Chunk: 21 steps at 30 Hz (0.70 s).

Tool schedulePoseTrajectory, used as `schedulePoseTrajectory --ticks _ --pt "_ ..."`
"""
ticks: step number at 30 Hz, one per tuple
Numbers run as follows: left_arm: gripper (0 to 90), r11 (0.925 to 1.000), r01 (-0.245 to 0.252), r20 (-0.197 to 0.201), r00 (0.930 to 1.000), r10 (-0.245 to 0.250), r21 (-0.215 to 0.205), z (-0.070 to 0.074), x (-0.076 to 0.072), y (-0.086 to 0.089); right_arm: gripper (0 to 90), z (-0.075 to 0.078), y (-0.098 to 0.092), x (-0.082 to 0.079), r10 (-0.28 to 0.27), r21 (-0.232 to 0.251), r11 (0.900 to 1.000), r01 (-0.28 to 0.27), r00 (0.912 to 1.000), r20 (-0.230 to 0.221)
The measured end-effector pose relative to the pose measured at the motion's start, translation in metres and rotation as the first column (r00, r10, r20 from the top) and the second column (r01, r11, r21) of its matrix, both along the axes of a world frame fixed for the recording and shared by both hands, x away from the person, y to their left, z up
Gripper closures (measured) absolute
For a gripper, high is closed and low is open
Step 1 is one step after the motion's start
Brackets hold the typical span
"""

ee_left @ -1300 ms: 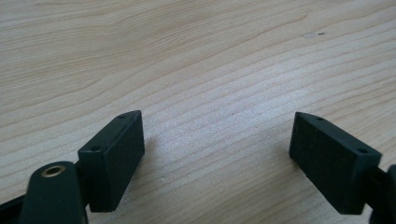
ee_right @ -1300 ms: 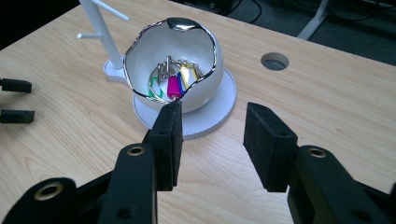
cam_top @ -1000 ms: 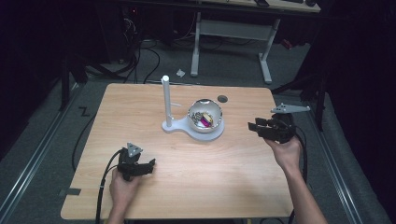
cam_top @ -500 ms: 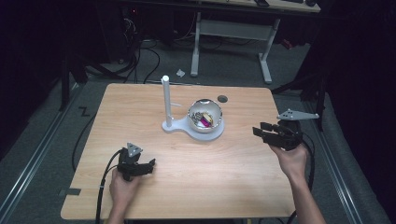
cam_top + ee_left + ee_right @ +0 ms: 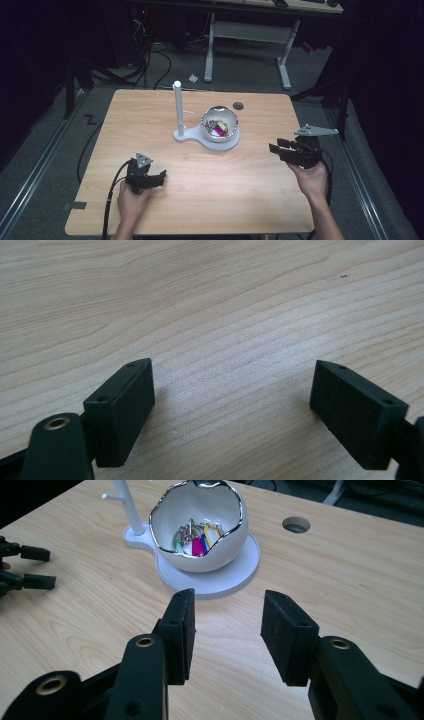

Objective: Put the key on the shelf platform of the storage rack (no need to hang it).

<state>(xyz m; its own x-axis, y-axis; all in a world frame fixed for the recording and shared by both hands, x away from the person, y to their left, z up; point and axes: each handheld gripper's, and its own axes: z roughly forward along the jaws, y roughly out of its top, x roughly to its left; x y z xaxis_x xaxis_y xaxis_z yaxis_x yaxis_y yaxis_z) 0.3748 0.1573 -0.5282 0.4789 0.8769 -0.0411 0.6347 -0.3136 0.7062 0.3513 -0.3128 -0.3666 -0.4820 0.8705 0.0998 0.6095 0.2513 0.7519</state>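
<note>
A white egg-shaped bowl with a silver rim (image 5: pixel 219 124) (image 5: pixel 200 525) stands on a flat white base (image 5: pixel 200 138) near the middle of the wooden table. Keys with pink and yellow tags (image 5: pixel 220 129) (image 5: pixel 198 541) lie inside it. A white post (image 5: pixel 177 102) (image 5: pixel 125 502) rises from the base's left end. My right gripper (image 5: pixel 274 148) (image 5: pixel 227 625) is open and held right of the bowl, pointing at it, with nothing between its jaws. My left gripper (image 5: pixel 160 176) (image 5: pixel 232 385) is open, low over bare wood at the front left.
A round cable hole (image 5: pixel 238 105) (image 5: pixel 296 525) sits in the table (image 5: pixel 150 115) behind the bowl. In the right gripper view, the left gripper (image 5: pixel 25 567) shows at the far left. Desk legs and cables lie on the floor beyond the table.
My right gripper has drawn back from the bowl, toward the near right side of the table. The left gripper has stayed put.
</note>
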Motion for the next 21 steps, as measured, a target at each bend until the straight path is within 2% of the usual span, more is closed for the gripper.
schedulePoseTrajectory --ticks 11,21 --pt "18.5 1.0 0.0 0.0 1.0 0.0 0.0 0.0 0.0 0.0 56.4 -0.014 -0.002 -0.012 -0.009 0.001 1.0 0.009 1.0 -0.003" --pt "18.5 1.0 -0.001 0.001 1.0 0.001 0.001 0.0 0.0 0.0 55.4 -0.031 -0.001 -0.014 -0.021 0.014 1.0 0.022 0.9996 -0.02"
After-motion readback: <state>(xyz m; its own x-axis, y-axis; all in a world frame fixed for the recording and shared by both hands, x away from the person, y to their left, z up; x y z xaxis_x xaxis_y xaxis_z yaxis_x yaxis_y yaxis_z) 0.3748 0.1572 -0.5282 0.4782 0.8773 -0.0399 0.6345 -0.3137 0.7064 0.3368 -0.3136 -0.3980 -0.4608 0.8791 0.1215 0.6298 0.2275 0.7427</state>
